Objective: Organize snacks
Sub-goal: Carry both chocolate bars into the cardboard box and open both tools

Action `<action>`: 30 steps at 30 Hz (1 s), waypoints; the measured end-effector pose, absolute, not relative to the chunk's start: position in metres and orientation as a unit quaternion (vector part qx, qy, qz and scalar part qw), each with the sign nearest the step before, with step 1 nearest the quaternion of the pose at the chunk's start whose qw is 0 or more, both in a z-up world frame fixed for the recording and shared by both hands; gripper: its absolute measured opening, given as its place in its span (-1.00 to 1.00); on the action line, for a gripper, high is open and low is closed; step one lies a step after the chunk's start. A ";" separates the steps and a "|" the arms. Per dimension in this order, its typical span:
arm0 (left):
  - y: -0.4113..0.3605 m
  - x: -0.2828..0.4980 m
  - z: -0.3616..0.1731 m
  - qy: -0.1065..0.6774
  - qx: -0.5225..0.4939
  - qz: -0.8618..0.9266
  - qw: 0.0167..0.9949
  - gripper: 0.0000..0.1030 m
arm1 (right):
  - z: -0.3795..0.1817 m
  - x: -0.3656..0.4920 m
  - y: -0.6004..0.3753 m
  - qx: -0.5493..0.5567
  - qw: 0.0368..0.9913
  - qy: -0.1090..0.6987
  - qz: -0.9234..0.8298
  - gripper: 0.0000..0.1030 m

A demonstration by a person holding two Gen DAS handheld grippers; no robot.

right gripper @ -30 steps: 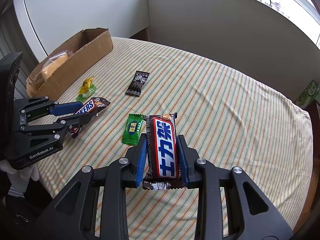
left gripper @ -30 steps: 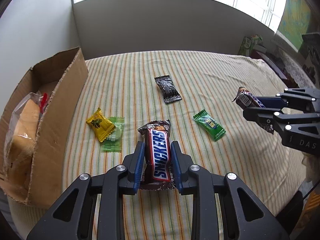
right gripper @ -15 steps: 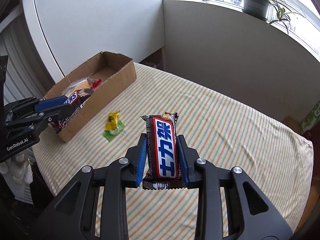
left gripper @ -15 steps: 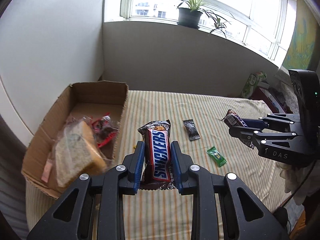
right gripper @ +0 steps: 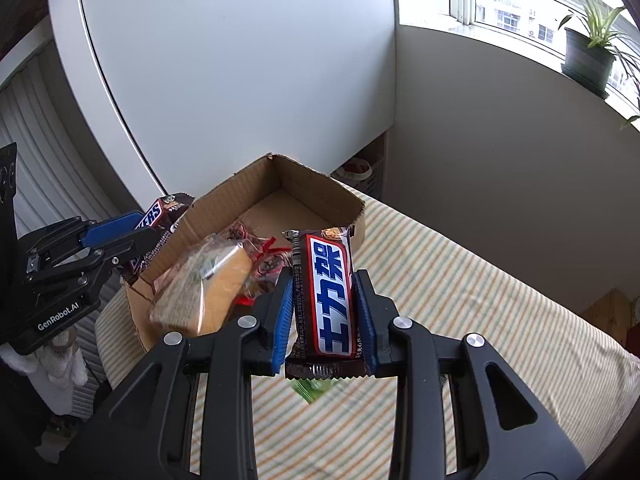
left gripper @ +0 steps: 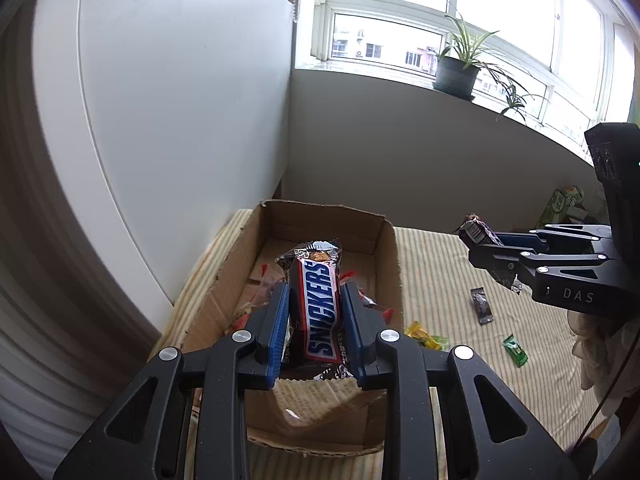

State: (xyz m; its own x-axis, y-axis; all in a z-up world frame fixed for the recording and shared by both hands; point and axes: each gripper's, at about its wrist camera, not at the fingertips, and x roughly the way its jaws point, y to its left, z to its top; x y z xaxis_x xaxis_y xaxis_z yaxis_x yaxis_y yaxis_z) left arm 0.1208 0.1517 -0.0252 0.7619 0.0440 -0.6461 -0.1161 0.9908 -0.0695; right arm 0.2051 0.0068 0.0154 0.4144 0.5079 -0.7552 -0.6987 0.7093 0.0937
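My left gripper [left gripper: 316,300] is shut on a Snickers bar [left gripper: 320,312] and holds it above the open cardboard box [left gripper: 394,256]. My right gripper [right gripper: 322,292] is shut on a second Snickers bar with Chinese lettering [right gripper: 330,300], held above the striped table just right of the box [right gripper: 316,184]. The box holds a wrapped bread slice [right gripper: 204,292] and red-wrapped snacks [right gripper: 266,254]. In the right wrist view the left gripper [right gripper: 132,236] hangs over the box's left wall.
On the striped tablecloth [left gripper: 440,272] lie a black packet [left gripper: 481,306], a green candy [left gripper: 515,350] and a yellow candy [left gripper: 419,334]. A white cabinet [left gripper: 160,120] stands behind the box. A potted plant [left gripper: 458,68] sits on the windowsill.
Both grippers moved left toward the box with their bars. The left gripper now hangs over the box; the right one is close beside it.
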 end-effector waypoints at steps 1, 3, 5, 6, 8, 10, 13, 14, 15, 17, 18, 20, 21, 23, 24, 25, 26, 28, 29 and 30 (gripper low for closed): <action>0.155 0.123 -0.026 0.342 -0.051 0.046 0.937 -0.51 | 0.014 0.208 0.014 -0.120 0.830 0.403 0.366 -0.41; 0.161 0.127 -0.028 0.344 -0.051 0.050 0.936 -0.51 | 0.011 0.215 0.028 -0.122 0.827 0.404 0.371 -0.41; 0.165 0.132 -0.030 0.345 -0.050 0.053 0.936 -0.51 | 0.008 0.220 0.045 -0.125 0.825 0.406 0.373 -0.41; 0.167 0.134 -0.031 0.346 -0.050 0.054 0.935 -0.51 | 0.006 0.222 0.051 -0.126 0.823 0.407 0.376 -0.41; 0.172 0.139 -0.035 0.349 -0.050 0.058 0.934 -0.51 | 0.002 0.226 0.063 -0.125 0.819 0.411 0.380 -0.41; 0.176 0.143 -0.037 0.352 -0.052 0.060 0.933 -0.51 | -0.001 0.228 0.072 -0.124 0.815 0.416 0.384 -0.41; 0.178 0.146 -0.041 0.355 -0.056 0.062 0.931 -0.51 | -0.006 0.233 0.079 -0.124 0.813 0.420 0.383 -0.30; 0.180 0.146 -0.041 0.357 -0.057 0.061 0.930 -0.51 | -0.006 0.234 0.080 -0.123 0.815 0.419 0.382 -0.08; 0.181 0.147 -0.042 0.358 -0.058 0.063 0.930 -0.51 | -0.006 0.235 0.079 -0.120 0.817 0.416 0.380 0.03; 0.184 0.146 -0.043 0.361 -0.061 0.067 0.928 -0.48 | -0.004 0.235 0.075 -0.115 0.821 0.410 0.379 0.19; 0.184 0.146 -0.043 0.360 -0.062 0.068 0.928 -0.48 | -0.003 0.235 0.074 -0.114 0.822 0.409 0.378 0.19; 0.185 0.145 -0.042 0.358 -0.065 0.069 0.929 -0.48 | 0.001 0.235 0.068 -0.112 0.825 0.408 0.376 0.19; 0.184 0.145 -0.041 0.358 -0.066 0.068 0.929 -0.48 | 0.002 0.234 0.066 -0.111 0.825 0.407 0.375 0.19; 0.183 0.142 -0.039 0.355 -0.067 0.066 0.930 -0.48 | 0.006 0.231 0.060 -0.109 0.825 0.407 0.376 0.19; 0.181 0.140 -0.037 0.353 -0.067 0.065 0.931 -0.48 | 0.007 0.229 0.057 -0.109 0.826 0.407 0.376 0.19; 0.180 0.139 -0.036 0.352 -0.067 0.063 0.931 -0.48 | 0.008 0.228 0.053 -0.109 0.828 0.405 0.373 0.19; 0.178 0.137 -0.035 0.351 -0.067 0.062 0.932 -0.48 | 0.010 0.226 0.048 -0.108 0.829 0.404 0.371 0.19; 0.173 0.135 -0.033 0.350 -0.070 0.058 0.932 -0.48 | 0.014 0.223 0.037 -0.105 0.831 0.403 0.369 0.19; 0.170 0.133 -0.032 0.350 -0.071 0.054 0.933 -0.48 | 0.015 0.221 0.031 -0.105 0.833 0.401 0.366 0.19; 0.166 0.132 -0.031 0.349 -0.070 0.050 0.933 -0.48 | 0.016 0.220 0.025 -0.106 0.835 0.400 0.363 0.19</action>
